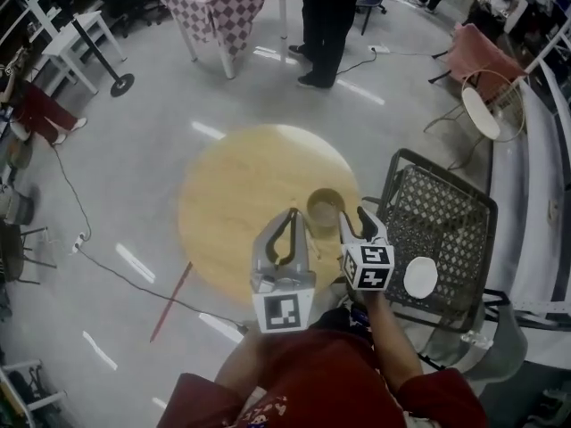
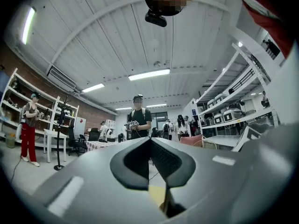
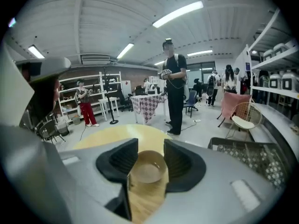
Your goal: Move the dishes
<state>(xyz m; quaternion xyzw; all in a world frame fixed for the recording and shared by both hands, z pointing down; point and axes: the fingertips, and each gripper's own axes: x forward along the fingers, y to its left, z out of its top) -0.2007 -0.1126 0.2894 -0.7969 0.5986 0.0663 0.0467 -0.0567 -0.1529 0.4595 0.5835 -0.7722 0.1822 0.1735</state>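
My right gripper (image 3: 150,146) is open, lined up on the tan bowl (image 1: 325,209) sitting ungrabbed near the round table's (image 1: 234,185) right edge, left gripper (image 1: 292,216) shut and empty, white plate (image 1: 420,276) on the mesh chair (image 1: 446,205), so the bowl's probably left.

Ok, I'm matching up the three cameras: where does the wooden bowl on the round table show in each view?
Head view: the wooden bowl sits just right of centre on the round table, just ahead of the right gripper.
Left gripper view: not in it.
Right gripper view: low centre, seen between that gripper's open jaws.
Shared landmark: the person in black standing beyond the table.
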